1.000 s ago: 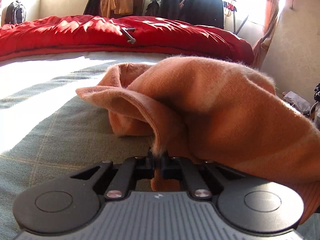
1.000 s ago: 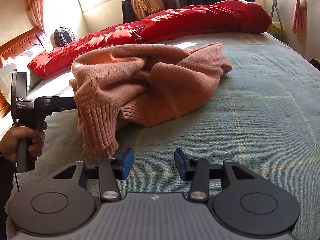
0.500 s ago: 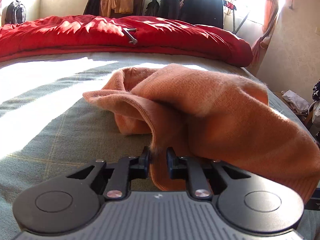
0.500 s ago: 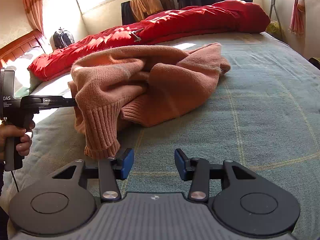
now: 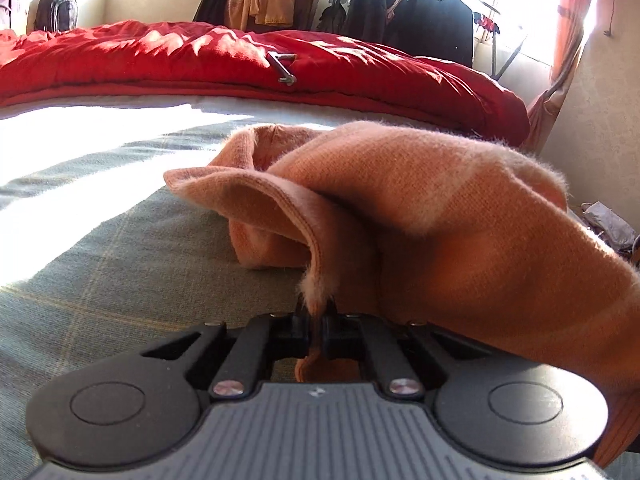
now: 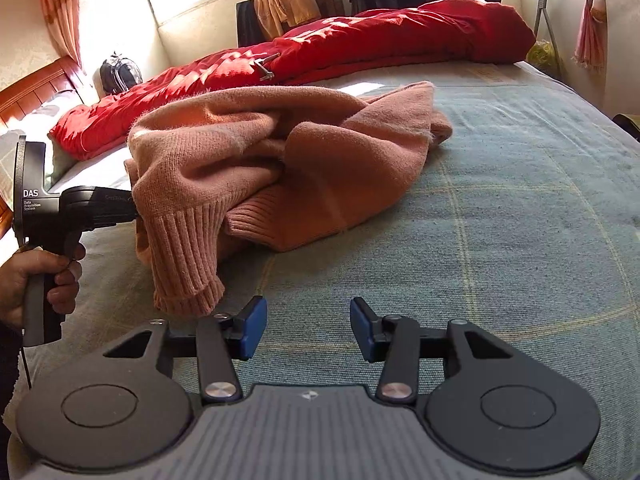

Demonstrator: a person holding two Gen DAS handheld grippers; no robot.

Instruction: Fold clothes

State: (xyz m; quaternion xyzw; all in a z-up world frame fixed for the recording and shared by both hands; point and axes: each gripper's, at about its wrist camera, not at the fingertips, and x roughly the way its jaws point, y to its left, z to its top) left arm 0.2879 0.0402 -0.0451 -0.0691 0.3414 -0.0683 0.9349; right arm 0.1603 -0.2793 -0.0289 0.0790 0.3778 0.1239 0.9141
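A crumpled peach knitted sweater [image 6: 280,160] lies on the grey-green checked bedspread [image 6: 520,208]. In the left wrist view the sweater [image 5: 440,220] fills the right half, and my left gripper [image 5: 316,320] is shut on a thin fold of its edge. The right wrist view shows that same left gripper [image 6: 100,208] from the side, held by a hand [image 6: 36,280], its tips buried in the sweater near a ribbed cuff [image 6: 184,264]. My right gripper [image 6: 308,320] hovers open over the bedspread just in front of the cuff, with nothing between its blue pads.
A red duvet [image 6: 360,40] lies bunched along the far side of the bed. Behind it are a backpack [image 6: 120,74], a wooden headboard [image 6: 36,92] and a rack of dark hanging clothes [image 5: 420,20]. Bare bedspread stretches to the right of the sweater.
The left jaws parted around the sweater's edge half a second ago and have shut on it again. The left gripper shifted a little. The right gripper has not moved.
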